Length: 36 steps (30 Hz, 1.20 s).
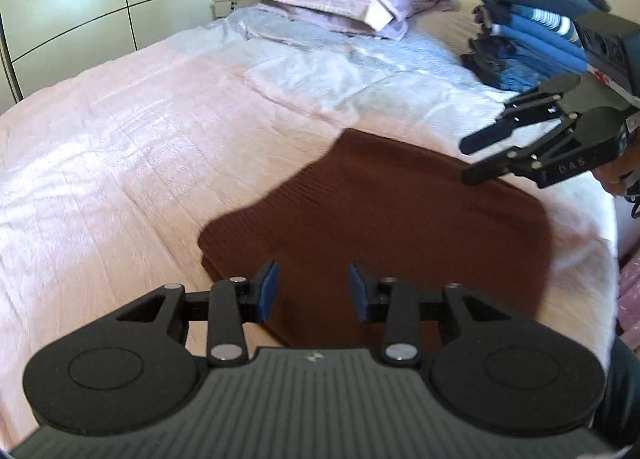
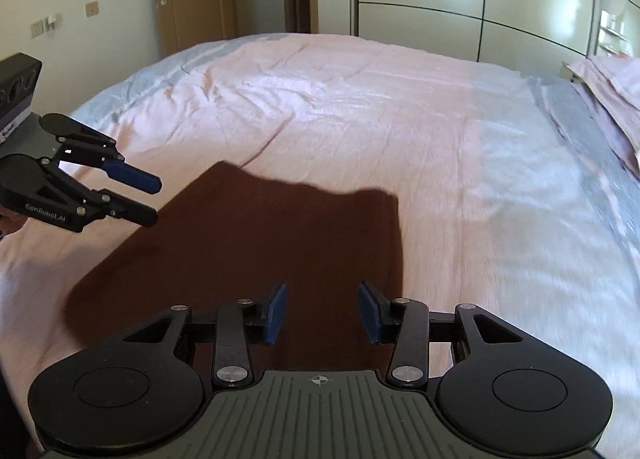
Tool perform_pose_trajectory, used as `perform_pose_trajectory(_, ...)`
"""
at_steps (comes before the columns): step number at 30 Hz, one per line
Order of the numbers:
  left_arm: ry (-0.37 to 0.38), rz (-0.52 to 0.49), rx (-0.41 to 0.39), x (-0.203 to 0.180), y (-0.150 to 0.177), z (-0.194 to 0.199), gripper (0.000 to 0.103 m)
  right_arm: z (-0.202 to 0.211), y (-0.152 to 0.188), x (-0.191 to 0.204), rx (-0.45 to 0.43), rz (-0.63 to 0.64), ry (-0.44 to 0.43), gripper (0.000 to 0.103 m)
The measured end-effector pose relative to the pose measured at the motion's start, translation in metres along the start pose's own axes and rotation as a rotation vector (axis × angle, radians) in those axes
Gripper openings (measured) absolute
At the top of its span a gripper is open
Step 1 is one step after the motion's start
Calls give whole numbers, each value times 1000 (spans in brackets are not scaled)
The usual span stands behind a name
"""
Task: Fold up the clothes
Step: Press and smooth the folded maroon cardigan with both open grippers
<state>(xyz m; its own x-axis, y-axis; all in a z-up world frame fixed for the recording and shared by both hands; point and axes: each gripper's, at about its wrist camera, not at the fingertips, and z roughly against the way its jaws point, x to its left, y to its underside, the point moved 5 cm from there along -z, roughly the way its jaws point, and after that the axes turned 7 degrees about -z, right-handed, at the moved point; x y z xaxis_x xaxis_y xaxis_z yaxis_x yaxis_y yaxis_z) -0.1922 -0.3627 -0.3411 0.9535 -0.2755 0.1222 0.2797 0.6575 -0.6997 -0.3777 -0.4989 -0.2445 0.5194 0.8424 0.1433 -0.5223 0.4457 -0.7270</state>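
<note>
Brown garment (image 1: 384, 227) flat on bed (image 1: 120, 163), centre frame, directly ahead of left claw (image 1: 312, 291). Right claw (image 1: 476, 159) at garment's right edge. Both released, empty. I judge left nearer.

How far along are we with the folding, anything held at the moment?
Done: a stack of folded clothes sits on the bed, and the brown garment lies flat in a compact folded shape. In hand: nothing; left gripper and right gripper hover open above it. Left: probably moving it onto the stack.
</note>
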Motion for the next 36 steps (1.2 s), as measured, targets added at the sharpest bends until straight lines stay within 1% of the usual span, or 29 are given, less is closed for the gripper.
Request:
perform_pose_trajectory(2,3,-2,30,10,2,-21,34,-28,-10,-11,31,-44,-36,43)
perform_pose_trajectory(3,4,-1,49,14,8,-32,34,-43,-13,-17,52,-65,-51,43)
perform_pose_trajectory(5,12,18,53,21,18,-49,34,-74,-13,-30,116,-97,-65,43)
perform_pose_trajectory(8,18,69,19,34,14,-50,32,-90,-28,-43,81,-105,-56,43)
perform_pose_trajectory(9,6,76,11,39,12,-50,30,-92,-34,-46,62,-107,-51,43)
perform_pose_trajectory(11,-32,78,13,49,9,-55,30,-101,-43,-49,51,-98,-33,43)
perform_pose_trajectory(13,-31,94,27,57,10,-65,35,-116,-46,-52,77,-75,-5,43)
perform_pose_trajectory(15,-28,104,36,61,11,-70,40,-125,-46,-59,106,-87,2,43)
perform_pose_trajectory(16,-33,109,33,61,11,-67,42,-121,-48,-59,95,-88,13,43)
perform_pose_trajectory(18,-43,117,29,62,9,-62,41,-110,-52,-57,66,-85,34,43)
perform_pose_trajectory(20,-54,113,13,60,6,-49,38,-80,-57,-45,6,-55,44,43)
perform_pose_trajectory(21,-56,109,4,57,6,-41,35,-63,-56,-36,-15,-39,31,43)
perform_pose_trajectory(22,-52,107,-9,53,6,-31,34,-48,-52,-27,-27,-21,17,43)
perform_pose_trajectory(24,-17,109,-35,39,7,-10,34,-22,-39,-8,-38,10,-5,43)
perform_pose_trajectory(26,25,95,-54,18,14,11,34,-1,-18,11,-40,23,-35,43)
perform_pose_trajectory(27,41,85,-53,7,19,16,34,8,-6,19,-37,26,-46,43)
perform_pose_trajectory(30,66,54,-19,-22,38,18,36,18,39,31,1,4,-43,43)
perform_pose_trajectory(33,48,35,-12,-33,50,16,36,19,63,32,19,-39,-14,43)
perform_pose_trajectory(35,29,63,-23,-34,47,26,36,22,77,33,25,-64,4,43)
perform_pose_trajectory(36,26,66,-36,-36,45,33,36,30,76,36,9,-67,6,43)
